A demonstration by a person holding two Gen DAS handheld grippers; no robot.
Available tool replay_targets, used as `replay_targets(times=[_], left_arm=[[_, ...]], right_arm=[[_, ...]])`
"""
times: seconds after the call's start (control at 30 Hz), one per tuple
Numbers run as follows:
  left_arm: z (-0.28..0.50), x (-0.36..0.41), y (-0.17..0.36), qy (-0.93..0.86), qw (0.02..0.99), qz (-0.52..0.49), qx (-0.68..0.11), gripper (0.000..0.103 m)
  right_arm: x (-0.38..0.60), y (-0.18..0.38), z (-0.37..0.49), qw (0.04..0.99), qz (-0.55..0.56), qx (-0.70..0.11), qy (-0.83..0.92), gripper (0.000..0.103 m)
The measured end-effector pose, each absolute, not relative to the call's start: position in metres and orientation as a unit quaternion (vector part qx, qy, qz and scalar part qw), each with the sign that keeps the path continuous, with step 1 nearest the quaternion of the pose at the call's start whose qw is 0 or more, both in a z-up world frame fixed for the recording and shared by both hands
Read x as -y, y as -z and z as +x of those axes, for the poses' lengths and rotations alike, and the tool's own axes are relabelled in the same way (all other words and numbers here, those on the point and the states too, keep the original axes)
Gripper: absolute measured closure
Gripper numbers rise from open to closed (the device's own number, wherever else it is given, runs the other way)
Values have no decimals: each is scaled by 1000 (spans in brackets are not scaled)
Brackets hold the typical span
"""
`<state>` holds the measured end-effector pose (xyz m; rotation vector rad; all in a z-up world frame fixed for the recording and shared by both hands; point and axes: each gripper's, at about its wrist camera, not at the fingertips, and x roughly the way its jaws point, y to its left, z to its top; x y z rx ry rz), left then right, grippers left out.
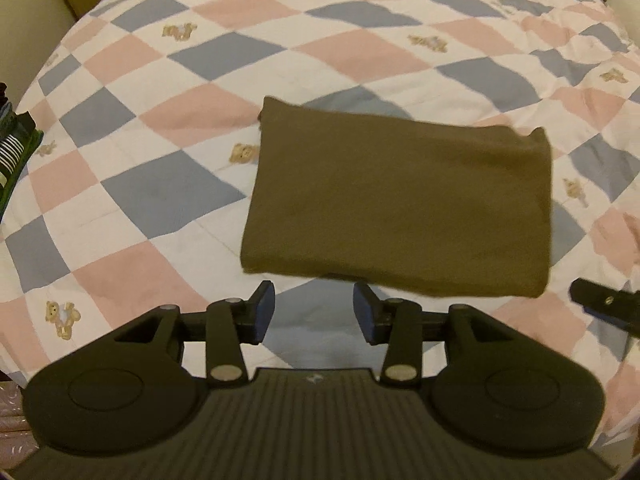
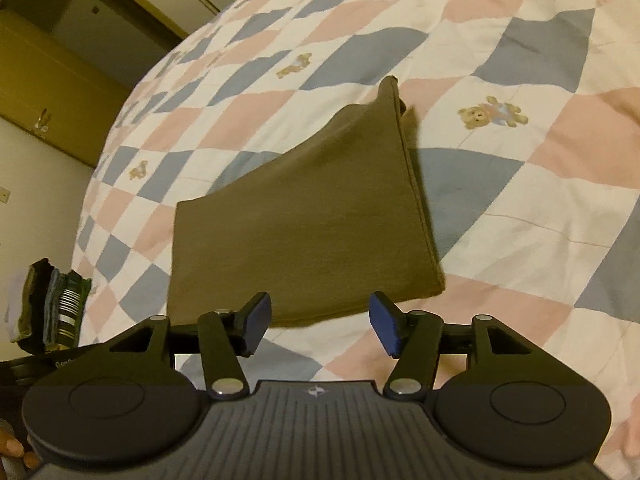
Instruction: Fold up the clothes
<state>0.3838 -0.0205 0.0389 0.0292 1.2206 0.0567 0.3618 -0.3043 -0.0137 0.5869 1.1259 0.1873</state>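
Observation:
An olive-green garment (image 1: pixel 400 200) lies folded into a flat rectangle on the checked quilt (image 1: pixel 160 160). My left gripper (image 1: pixel 314 314) hovers open just short of the garment's near edge, with nothing between its blue pads. In the right wrist view the same olive garment (image 2: pixel 304 220) lies ahead, its far right corner a little raised. My right gripper (image 2: pixel 320 322) is open above the garment's near edge, and its blue pads hold nothing. The right gripper's finger (image 1: pixel 600 304) shows at the right edge of the left wrist view.
The quilt (image 2: pixel 520 200) has pink, blue and white diamonds with small teddy bears. A stack of folded clothes (image 2: pixel 52 304) sits at the bed's left edge, also seen as striped clothes (image 1: pixel 16 148). A yellow cabinet (image 2: pixel 48 80) stands beyond the bed. A person's fingers (image 2: pixel 16 448) show at bottom left.

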Motion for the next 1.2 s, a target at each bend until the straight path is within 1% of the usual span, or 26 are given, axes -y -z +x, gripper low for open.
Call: replay_targets(times=[0.23, 0.43, 0.77, 0.9, 1.0, 1.13, 1.2], left_arm=[[383, 39, -59, -31, 828, 14, -560, 61], [391, 44, -55, -34, 827, 25, -560, 60], [434, 8, -11, -11, 825, 41, -563, 61], [461, -6, 9, 4, 823, 53, -566, 61], [477, -15, 22, 15, 823, 57, -565, 61], [491, -27, 39, 25, 821, 59, -568, 61], [495, -32, 45, 29, 821, 54, -568, 61]], right_arm=[[324, 9, 357, 797, 289, -522, -94, 45], [339, 15, 360, 793, 302, -520, -94, 45], [361, 59, 375, 776, 358, -516, -63, 45], [364, 76, 393, 781, 369, -502, -48, 39], [365, 93, 410, 782, 372, -498, -42, 38], [366, 113, 431, 788, 369, -492, -42, 33], [367, 121, 439, 791, 367, -488, -44, 33]])
